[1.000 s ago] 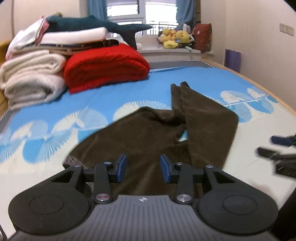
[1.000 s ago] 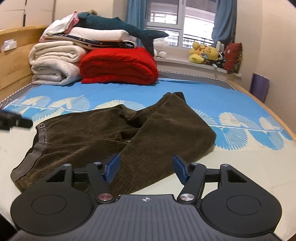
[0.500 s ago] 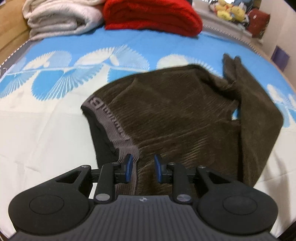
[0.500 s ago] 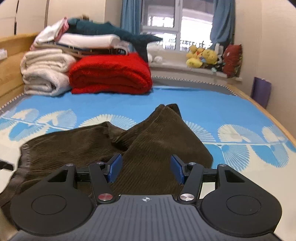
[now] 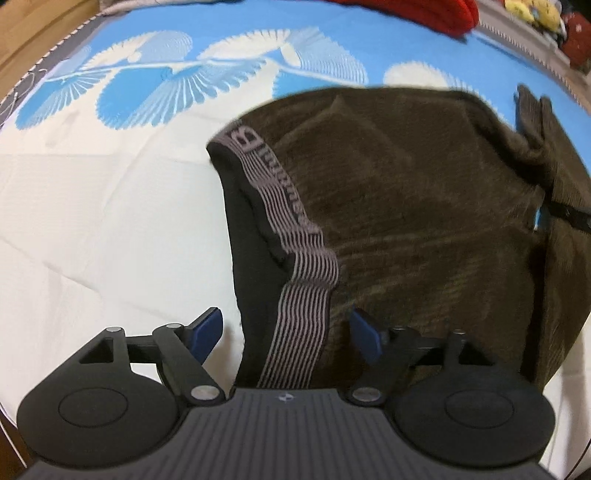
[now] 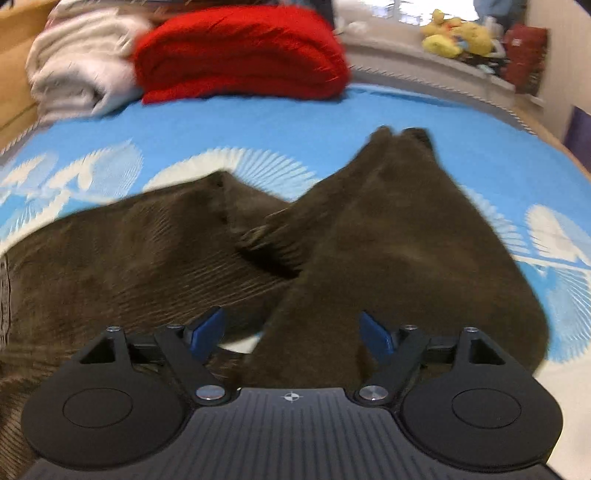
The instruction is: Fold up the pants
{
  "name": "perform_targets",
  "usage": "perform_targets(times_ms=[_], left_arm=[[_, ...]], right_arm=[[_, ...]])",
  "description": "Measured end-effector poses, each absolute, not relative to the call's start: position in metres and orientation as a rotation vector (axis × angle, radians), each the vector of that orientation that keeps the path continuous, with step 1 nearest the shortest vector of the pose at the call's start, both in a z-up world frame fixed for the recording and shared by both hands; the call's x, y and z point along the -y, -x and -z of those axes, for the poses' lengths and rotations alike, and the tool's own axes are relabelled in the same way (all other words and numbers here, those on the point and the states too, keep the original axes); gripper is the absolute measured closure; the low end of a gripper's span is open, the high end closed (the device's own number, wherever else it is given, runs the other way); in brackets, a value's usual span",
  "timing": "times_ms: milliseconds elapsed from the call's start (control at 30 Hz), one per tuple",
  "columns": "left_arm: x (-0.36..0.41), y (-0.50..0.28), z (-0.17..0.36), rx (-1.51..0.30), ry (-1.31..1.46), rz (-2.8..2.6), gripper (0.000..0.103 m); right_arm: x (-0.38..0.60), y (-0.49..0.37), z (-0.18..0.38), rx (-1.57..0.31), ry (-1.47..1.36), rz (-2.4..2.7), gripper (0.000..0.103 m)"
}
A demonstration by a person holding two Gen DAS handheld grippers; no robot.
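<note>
Brown corduroy pants [image 5: 424, 206] lie crumpled on the bed, with a grey striped waistband [image 5: 295, 266] at their left end. My left gripper [image 5: 286, 332] is open, low over the near end of the waistband, which runs between its blue pads. In the right wrist view the pants [image 6: 388, 251] show their legs doubled over into a peaked fold. My right gripper [image 6: 293, 334] is open, with the near edge of the folded leg between its pads. Neither gripper holds any cloth.
The bed sheet [image 5: 110, 229] is white and blue with a fan pattern. A folded red blanket [image 6: 240, 51] and rolled white blankets [image 6: 77, 70] lie at the head. Plush toys [image 6: 458, 33] sit on the windowsill. A wooden bed frame [image 6: 14, 110] runs along the left.
Both grippers have dropped closer to the pants. The left gripper has opened wider and now straddles the waistband end. The right gripper has moved in over the folded leg.
</note>
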State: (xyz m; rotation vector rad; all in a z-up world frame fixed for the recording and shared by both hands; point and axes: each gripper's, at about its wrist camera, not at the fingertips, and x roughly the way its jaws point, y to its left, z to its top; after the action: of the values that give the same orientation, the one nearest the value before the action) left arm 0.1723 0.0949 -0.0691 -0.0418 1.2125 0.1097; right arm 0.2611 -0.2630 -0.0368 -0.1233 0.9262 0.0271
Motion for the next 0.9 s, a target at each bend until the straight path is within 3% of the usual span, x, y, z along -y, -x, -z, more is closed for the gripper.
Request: perform_targets(times_ms=[167, 233, 300, 367, 667, 900], left_arm=[[-0.093, -0.171, 0.076, -1.246, 0.011, -0.092, 0.021], [-0.095, -0.171, 0.078, -1.251, 0.017, -0.095, 0.021], [-0.096, -0.171, 0.077, -1.25, 0.019, -0.098, 0.021], [-0.098, -0.17, 0.076, -1.249, 0.024, -0.096, 0.021], [-0.098, -0.156, 0.07, -1.239, 0.049, -0.089, 0.021], [-0.09, -0.147, 0.07, -1.238, 0.0, -0.074, 0.021]], right_arm=[[0.247, -0.274, 0.056, -0.959, 0.248, 0.043, 0.026], [0.25, -0.275, 0.057, -0.965, 0.253, 0.051, 0.045], [0.258, -0.271, 0.053, -0.963, 0.273, 0.05, 0.087], [0.271, -0.27, 0.046, -0.964, 0.275, 0.062, 0.101], [0.37, -0.198, -0.029, -0.958, 0.243, 0.03, 0.103], [0.452, -0.107, -0.011, -1.133, 0.188, 0.09, 0.103]])
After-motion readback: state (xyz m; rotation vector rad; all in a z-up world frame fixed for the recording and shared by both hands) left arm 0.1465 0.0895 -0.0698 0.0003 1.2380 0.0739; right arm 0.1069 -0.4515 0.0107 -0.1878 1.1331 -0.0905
